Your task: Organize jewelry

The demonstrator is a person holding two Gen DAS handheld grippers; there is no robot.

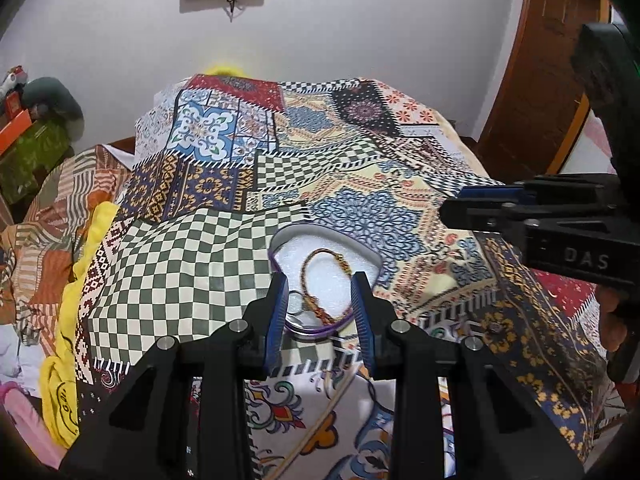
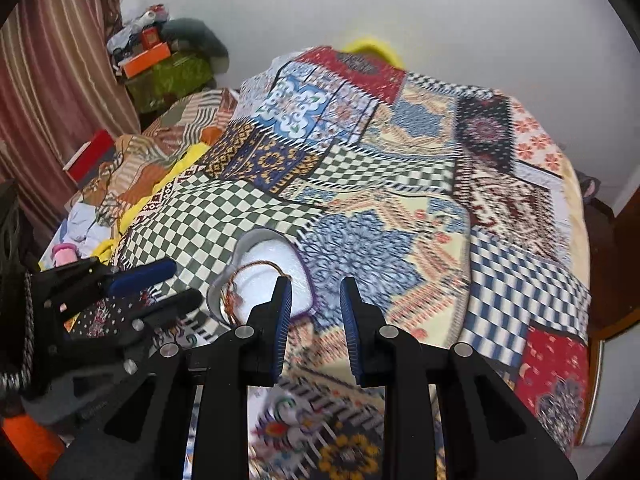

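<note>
A large patchwork bedsheet covers the bed, and on it, near the front, lies an open purple-rimmed box with a white foam lining. Inside the box rests a braided red and gold bracelet, and its tail hangs over the near rim beside a small ring. The left gripper is just in front of the box with its jaws moderately apart and holding nothing. The right gripper is to the right of the box, also apart and empty. I judge that the bracelet is being settled in the box; the next move probably needs the tail tucked inside the rim.
</note>
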